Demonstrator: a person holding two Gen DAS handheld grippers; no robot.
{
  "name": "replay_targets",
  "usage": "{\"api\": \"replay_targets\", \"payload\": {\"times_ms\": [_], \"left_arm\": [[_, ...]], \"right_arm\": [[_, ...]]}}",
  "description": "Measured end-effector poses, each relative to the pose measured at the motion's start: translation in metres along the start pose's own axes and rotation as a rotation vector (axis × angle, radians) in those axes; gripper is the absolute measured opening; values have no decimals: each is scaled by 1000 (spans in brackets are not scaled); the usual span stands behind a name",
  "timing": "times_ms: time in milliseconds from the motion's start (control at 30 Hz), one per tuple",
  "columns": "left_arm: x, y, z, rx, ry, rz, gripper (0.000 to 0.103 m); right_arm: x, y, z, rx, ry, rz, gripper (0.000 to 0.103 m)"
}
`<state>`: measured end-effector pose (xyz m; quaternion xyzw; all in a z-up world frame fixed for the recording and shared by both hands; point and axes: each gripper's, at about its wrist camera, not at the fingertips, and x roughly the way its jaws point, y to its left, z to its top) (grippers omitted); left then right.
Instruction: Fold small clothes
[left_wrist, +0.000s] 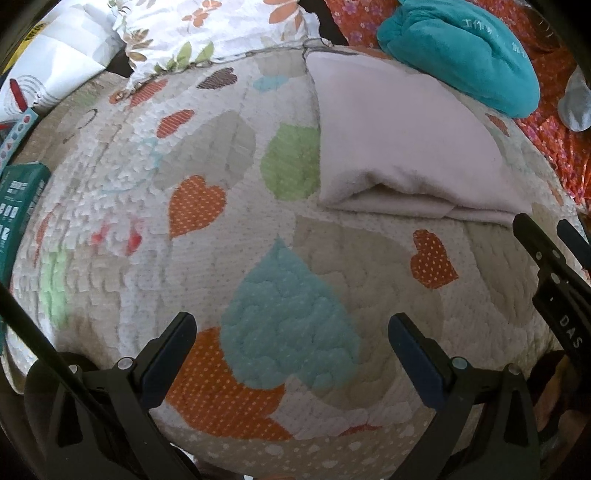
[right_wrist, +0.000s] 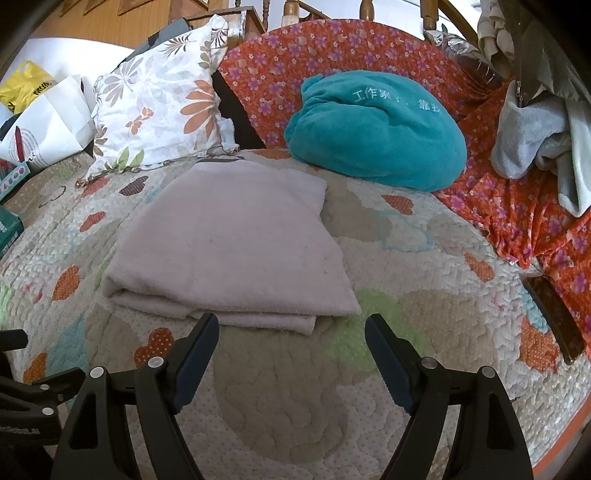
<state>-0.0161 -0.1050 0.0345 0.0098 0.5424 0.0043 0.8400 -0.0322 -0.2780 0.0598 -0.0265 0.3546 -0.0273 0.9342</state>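
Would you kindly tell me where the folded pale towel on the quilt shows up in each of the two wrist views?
Left wrist view: the folded towel lies upper right of centre, folded edge towards the camera.
Right wrist view: the folded towel lies centre-left, just beyond the open right tool.
Shared landmark: the teal blanket bundled just behind the towel's far right corner.

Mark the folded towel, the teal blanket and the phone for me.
folded towel (right_wrist: 236, 236), right wrist view, middle of top layer.
teal blanket (right_wrist: 376, 129), right wrist view, centre of bundle.
phone (right_wrist: 554, 317), right wrist view, middle of screen.
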Motion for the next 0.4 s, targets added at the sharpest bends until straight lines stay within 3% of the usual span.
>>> {"api": "replay_targets", "payload": {"times_ms": [400], "left_arm": [[14, 9, 13, -56, 31, -113, 103]], "right_arm": [[7, -1, -1, -3, 15, -48, 86]]}}
